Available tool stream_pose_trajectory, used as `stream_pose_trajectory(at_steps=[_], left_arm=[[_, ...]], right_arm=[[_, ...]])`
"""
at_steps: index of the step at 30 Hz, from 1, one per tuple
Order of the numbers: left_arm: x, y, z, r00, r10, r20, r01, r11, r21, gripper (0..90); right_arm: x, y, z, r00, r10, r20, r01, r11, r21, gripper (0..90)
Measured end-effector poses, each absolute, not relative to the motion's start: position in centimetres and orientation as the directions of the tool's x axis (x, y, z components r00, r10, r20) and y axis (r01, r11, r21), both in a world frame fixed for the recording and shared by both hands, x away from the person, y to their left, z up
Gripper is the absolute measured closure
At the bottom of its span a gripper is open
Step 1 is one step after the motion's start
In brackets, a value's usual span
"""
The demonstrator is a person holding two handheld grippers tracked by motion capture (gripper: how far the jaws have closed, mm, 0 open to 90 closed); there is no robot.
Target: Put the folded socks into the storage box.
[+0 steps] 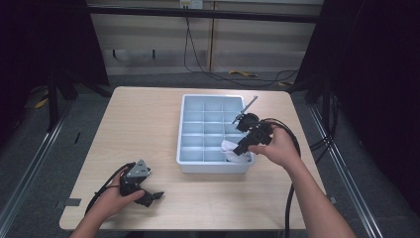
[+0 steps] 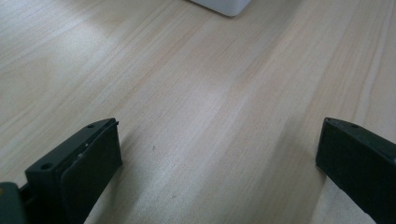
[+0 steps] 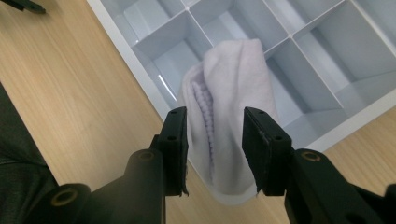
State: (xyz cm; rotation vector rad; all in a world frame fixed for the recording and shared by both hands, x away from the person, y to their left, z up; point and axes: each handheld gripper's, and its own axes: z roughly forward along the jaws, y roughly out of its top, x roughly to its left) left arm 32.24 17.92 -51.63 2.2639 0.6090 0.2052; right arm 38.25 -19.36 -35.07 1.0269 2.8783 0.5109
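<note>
Here, in the high view, the right tongs point(image 1: 241, 148) hung over the lower right corner of a pale blue compartment tray point(image 1: 190, 106) that sat right of centre on the wooden tabletop point(image 1: 143, 124), held by the right hand point(image 1: 277, 146), whose forearm came in from the lower right of the frame. A crumpled white cloth point(image 1: 233, 150) lay in the tray's lower right compartment, spilling a little over the dividers, directly under the tips of those tongs. In the right gripper view the cloth point(image 3: 231, 88) filled the middle of the frame, draped over a divider and the tray's white rim point(image 3: 128, 49), its fold showing a ridged, beaded texture. The right tongs point(image 3: 215, 149) stood partly open on either side of the cloth's lower end; a gap showed between each black jaw and the fabric, so the pads did not press on it, and whether they brushed it could not be told. At the lower left of the high view the left hand point(image 1: 111, 198) rested on the tabletop with the left tongs point(image 1: 151, 197), well apart from the tray and pointing toward the right of the frame. In the left gripper view the left tongs point(image 2: 219, 154) stood wide open, one jaw at each lower corner, with bare wood grain between them and a corner of the tray point(image 2: 224, 7) at the top edge.
</note>
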Motion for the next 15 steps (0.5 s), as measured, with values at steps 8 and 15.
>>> stream_pose_trajectory(at_steps=[8,15], left_arm=[[32.2,17.9,-51.6,0.871,0.489,-0.044,0.365,-0.586,0.723,0.0],[32.2,17.9,-51.6,0.871,0.489,-0.043,0.365,-0.587,0.723,0.0]], right_arm=[[39.2,-18.7,-34.1,-0.774,0.629,0.075,0.616,0.721,0.317,60.7],[39.8,-17.9,-34.1,-0.762,0.644,0.064,0.629,0.714,0.306,73.3]])
